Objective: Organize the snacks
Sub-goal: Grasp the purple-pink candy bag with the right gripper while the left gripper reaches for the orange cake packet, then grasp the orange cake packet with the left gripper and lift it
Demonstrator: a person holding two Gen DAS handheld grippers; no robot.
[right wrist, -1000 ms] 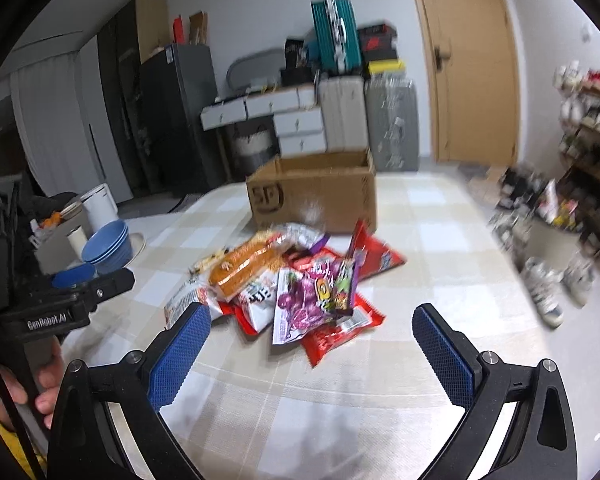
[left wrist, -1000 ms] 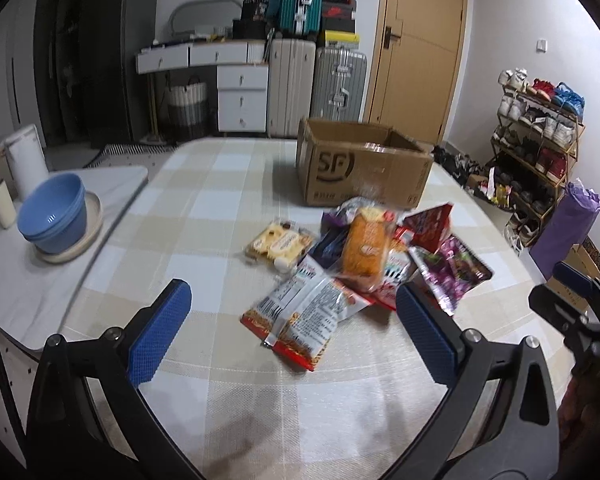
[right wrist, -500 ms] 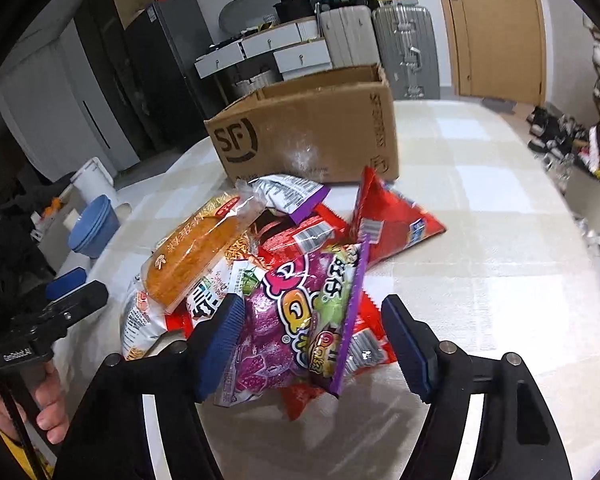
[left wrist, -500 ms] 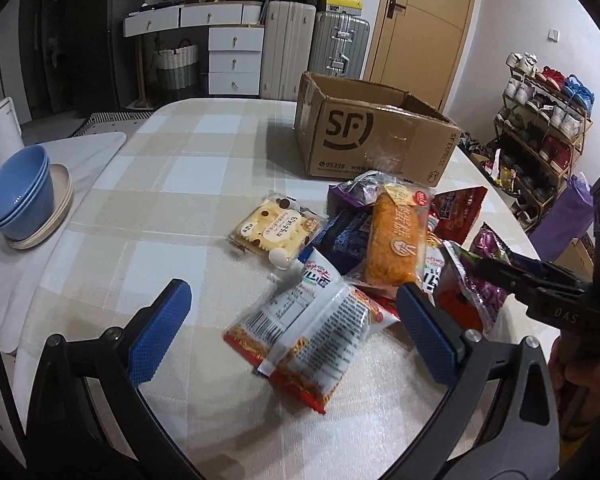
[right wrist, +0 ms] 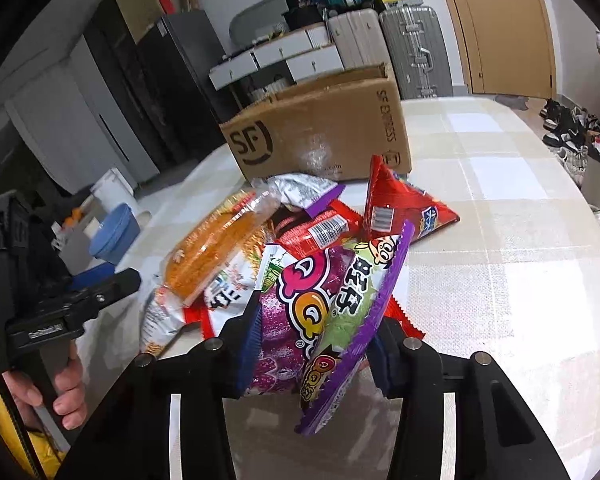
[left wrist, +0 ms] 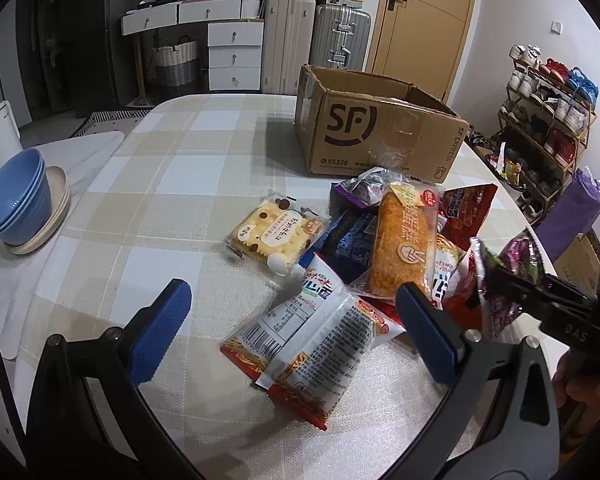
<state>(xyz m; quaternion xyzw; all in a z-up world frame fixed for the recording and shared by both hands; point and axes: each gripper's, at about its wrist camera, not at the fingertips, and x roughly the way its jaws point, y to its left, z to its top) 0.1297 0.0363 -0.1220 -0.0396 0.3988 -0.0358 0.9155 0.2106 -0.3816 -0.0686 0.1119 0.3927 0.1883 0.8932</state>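
A pile of snack packets lies on the checked tablecloth [left wrist: 180,168] in front of an open cardboard box [left wrist: 380,136]. My right gripper [right wrist: 316,332] is closing; its blue pads press a purple candy bag [right wrist: 320,300] from both sides at the pile's right edge, also seen in the left wrist view as the purple candy bag [left wrist: 516,256]. My left gripper [left wrist: 292,300] is open, hovering over a red-and-white noodle packet [left wrist: 316,340]. An orange cake packet [left wrist: 404,240] tops the pile, with a biscuit pack [left wrist: 276,232] to its left.
Stacked blue bowls [left wrist: 16,200] on a plate sit on a white side surface at the far left. A red chip bag [right wrist: 400,208] stands behind the purple bag. Suitcases, drawers and a door line the back wall; a shoe rack [left wrist: 548,120] stands right.
Both grippers came forward and down toward the pile. The right jaws went from wide open to pinching the purple candy bag. The left jaws stayed open.
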